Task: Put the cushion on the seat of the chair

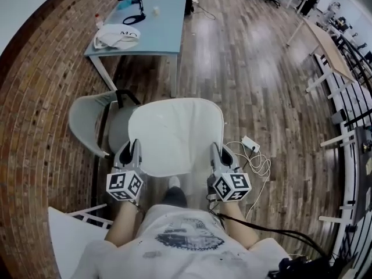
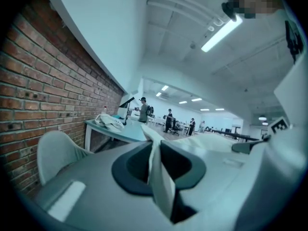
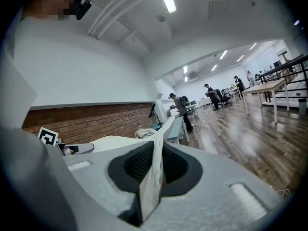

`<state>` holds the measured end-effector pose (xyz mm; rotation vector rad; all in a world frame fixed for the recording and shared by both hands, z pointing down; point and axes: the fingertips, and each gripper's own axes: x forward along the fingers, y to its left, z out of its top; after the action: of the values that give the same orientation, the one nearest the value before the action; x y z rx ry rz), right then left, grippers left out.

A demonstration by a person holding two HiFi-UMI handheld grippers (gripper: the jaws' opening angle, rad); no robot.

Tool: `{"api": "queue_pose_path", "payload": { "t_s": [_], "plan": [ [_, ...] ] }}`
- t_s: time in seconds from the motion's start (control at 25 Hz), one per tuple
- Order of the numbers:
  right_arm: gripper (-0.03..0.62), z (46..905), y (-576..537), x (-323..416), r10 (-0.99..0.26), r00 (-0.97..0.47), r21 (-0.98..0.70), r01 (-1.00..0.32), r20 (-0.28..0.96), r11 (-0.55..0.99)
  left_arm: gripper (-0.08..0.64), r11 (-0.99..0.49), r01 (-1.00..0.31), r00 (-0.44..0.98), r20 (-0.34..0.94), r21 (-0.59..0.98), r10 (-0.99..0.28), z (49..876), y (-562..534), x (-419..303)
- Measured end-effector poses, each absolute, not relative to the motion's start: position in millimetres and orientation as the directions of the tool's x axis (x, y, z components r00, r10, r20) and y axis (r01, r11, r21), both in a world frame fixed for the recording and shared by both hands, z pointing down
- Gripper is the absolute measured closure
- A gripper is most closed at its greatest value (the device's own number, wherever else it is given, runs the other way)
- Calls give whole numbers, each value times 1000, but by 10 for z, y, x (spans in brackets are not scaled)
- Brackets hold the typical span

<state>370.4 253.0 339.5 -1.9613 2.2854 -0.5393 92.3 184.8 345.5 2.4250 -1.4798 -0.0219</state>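
A flat white cushion (image 1: 174, 133) hangs level between my two grippers, above the floor beside the chair. My left gripper (image 1: 135, 151) is shut on its near left edge, and the thin white edge (image 2: 159, 177) runs between the jaws in the left gripper view. On the near right edge my right gripper (image 1: 216, 153) is shut too; the cushion edge (image 3: 155, 177) stands clamped between its jaws. The pale grey chair (image 1: 87, 120) stands to the left, its seat (image 1: 119, 127) partly hidden under the cushion's left side.
A light blue table (image 1: 168, 34) with a white bag (image 1: 118, 36) and a black lamp stands ahead by the brick wall. A white power strip (image 1: 250, 143) with tangled cable lies on the wood floor to the right. A railing runs along the far right.
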Motion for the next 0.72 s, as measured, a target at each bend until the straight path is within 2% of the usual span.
{"api": "queue_pose_path", "payload": {
  "t_s": [0.52,0.72],
  "plan": [
    [552,3235,677,2998,-920,-356,-299,-907,165,297,518,-252,-923,300,131,290,-945,3389,604,85],
    [552,3283,31,2537,-855,-489,-302,-853,174,426,518,-115,-951,158,128,288,-979,3399,388,-339]
  ]
}}
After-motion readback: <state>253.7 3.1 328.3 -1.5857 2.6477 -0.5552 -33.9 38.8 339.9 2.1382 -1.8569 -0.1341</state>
